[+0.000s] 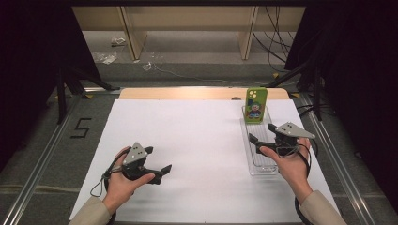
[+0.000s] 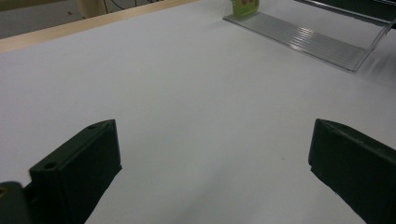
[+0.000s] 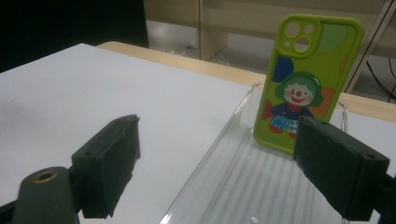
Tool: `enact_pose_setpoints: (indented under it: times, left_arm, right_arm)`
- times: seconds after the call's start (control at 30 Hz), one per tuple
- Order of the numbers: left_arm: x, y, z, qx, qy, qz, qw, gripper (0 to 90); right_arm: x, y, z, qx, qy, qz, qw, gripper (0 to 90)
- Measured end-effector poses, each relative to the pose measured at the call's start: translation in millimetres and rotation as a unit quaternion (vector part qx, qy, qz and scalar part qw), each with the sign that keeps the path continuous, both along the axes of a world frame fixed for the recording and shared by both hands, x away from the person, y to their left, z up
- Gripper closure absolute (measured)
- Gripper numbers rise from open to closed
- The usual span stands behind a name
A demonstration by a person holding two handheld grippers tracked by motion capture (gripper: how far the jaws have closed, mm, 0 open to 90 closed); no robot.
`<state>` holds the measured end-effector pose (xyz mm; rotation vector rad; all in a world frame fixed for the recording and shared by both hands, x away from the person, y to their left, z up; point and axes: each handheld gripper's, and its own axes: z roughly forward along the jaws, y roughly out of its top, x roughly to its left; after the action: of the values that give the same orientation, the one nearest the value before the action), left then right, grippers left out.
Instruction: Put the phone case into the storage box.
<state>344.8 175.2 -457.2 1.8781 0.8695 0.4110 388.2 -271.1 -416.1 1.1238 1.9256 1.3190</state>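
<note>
1. White sheeting covers the bench (image 1: 197, 154), a broad rectangle with a pale wooden edge showing along its far side.
2. Clear plastic forms a long, ribbed tray (image 1: 263, 166) that lies on the right part of the bench, running away from the person.
3. Green phone case (image 1: 256, 105), printed with a clown figure and bearing camera cut-outs near its top, stands upright at the far end of the tray, leaning back slightly.
4. Right tool (image 1: 257, 141) hovers over the middle of the tray, held in the person's right hand and aimed toward the phone case. Its jaws stand wide apart with nothing between them; in the right gripper view the case (image 3: 308, 84) sits just beyond them, untouched.
5. Left tool (image 1: 162, 169) rests low over the bare bench at the near left, well apart from the tray. Its jaws are spread wide and grip nothing.
</note>
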Motion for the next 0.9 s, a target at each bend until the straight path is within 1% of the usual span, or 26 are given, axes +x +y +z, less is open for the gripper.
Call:
enact_pose_setpoints:
  times: [0.7, 0.9]
  left_arm:
    - [-0.1, 1.6, 0.3, 0.002, -0.001, 0.001, 1.0, 1.6]
    - [-0.4, 2.0, 0.6, 0.0, -0.001, 0.002, 1.0, 1.6]
  right_arm:
    - [-19.7, -10.6, -5.8, 0.006, -0.003, 0.01, 0.9999, 16.1]
    - [-25.0, -13.8, -7.5, 0.012, -0.006, 0.016, 0.9998, 16.1]
